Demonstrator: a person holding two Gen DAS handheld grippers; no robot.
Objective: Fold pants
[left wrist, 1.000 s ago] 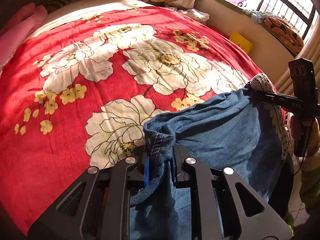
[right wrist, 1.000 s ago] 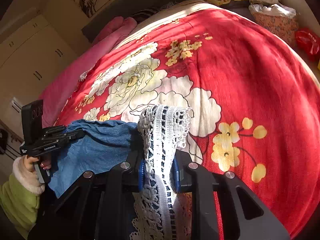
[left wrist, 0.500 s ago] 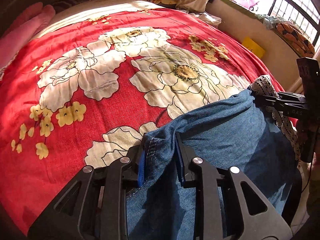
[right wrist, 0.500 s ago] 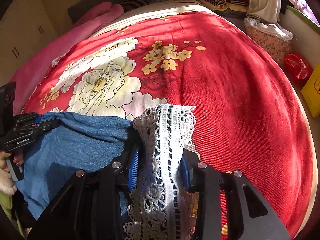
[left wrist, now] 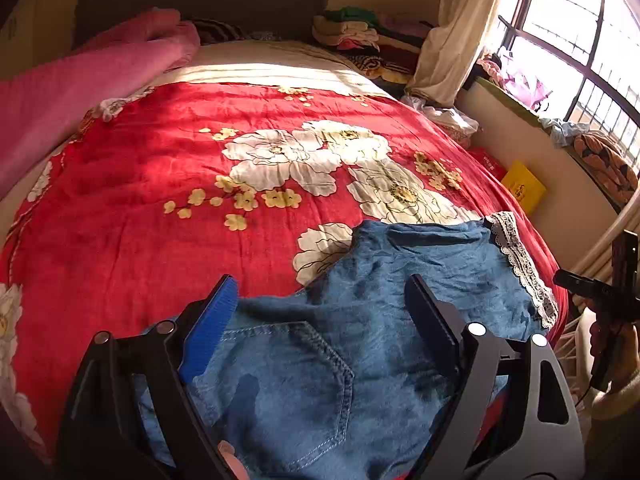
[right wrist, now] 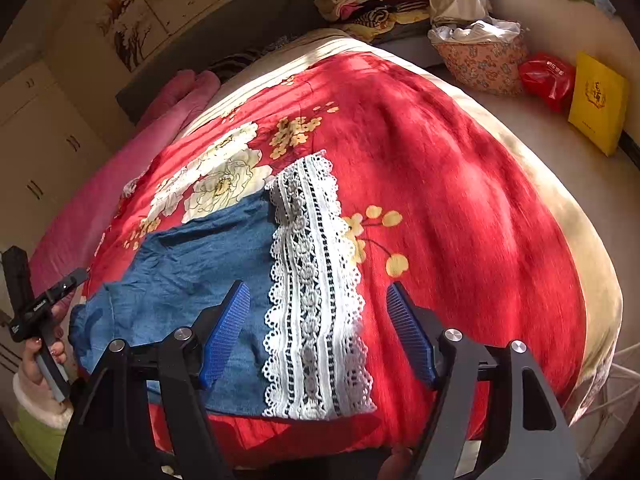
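Observation:
Blue denim pants point(left wrist: 360, 320) with a white lace hem point(left wrist: 520, 260) lie folded near the front edge of a bed with a red floral cover point(left wrist: 200, 184). My left gripper point(left wrist: 320, 296) is open above the waist part with a back pocket point(left wrist: 280, 380). My right gripper point(right wrist: 318, 304) is open above the lace hem point(right wrist: 312, 300); the denim point(right wrist: 192, 264) spreads to its left. Each gripper also shows in the other's view, the right one point(left wrist: 596, 292) at the far right and the left one point(right wrist: 44, 304) at the far left.
A pink blanket point(left wrist: 80, 80) lies along the bed's left side. Stacked clothes point(left wrist: 360, 36) sit past the head of the bed. A floral basket point(right wrist: 480, 60), a red bag point(right wrist: 548, 76) and a yellow box point(right wrist: 596, 100) stand by the right wall under the window point(left wrist: 580, 40).
Both grippers have let go of the pants and opened. The pants now lie flat on the bed and both grippers have pulled back and up.

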